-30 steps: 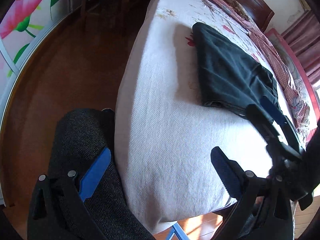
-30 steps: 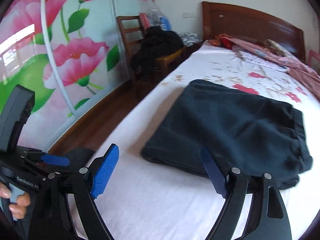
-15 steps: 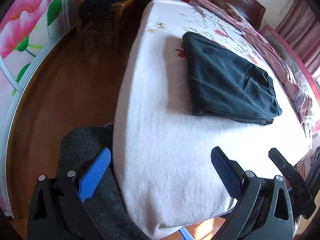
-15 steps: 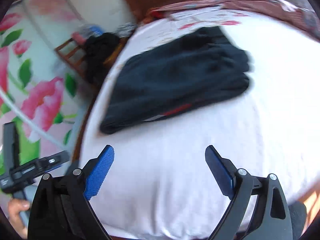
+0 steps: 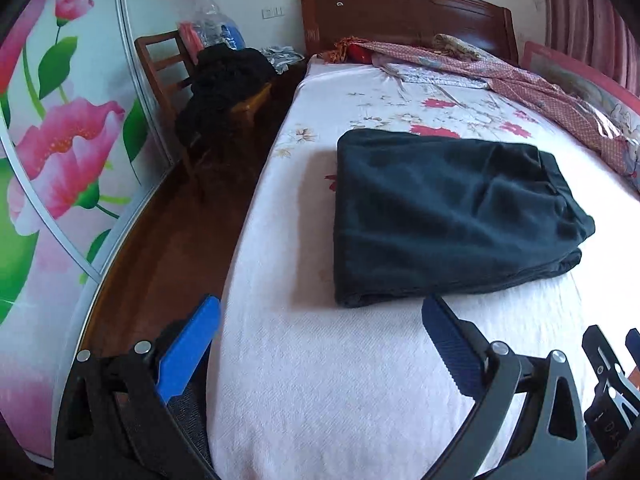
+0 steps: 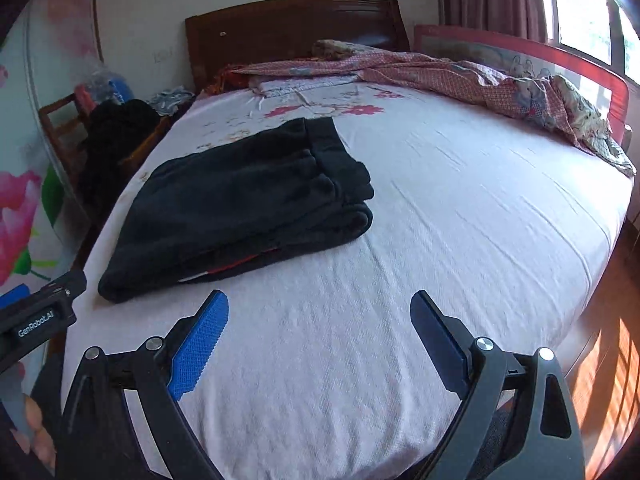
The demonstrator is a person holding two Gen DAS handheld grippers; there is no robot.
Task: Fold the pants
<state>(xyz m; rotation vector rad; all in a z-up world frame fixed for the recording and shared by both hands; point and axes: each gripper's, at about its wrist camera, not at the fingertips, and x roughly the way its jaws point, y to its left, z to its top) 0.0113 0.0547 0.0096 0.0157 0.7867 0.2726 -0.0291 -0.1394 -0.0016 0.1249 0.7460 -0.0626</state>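
Pants [image 5: 448, 216] lying folded on bed [image 5: 320, 380]; left gripper [image 5: 320, 344] and right gripper [image 6: 318, 332] gaping wide, gripping nothing, bases cropped.

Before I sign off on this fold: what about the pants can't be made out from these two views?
- Pants, left wrist view: the underside and inner layers are hidden by the top layer, so evenness inside cannot be told.
- Pants, right wrist view: a red strip shows in the near edge; what it is, is too small to tell.
- Right gripper, left wrist view: cut off by the right edge.
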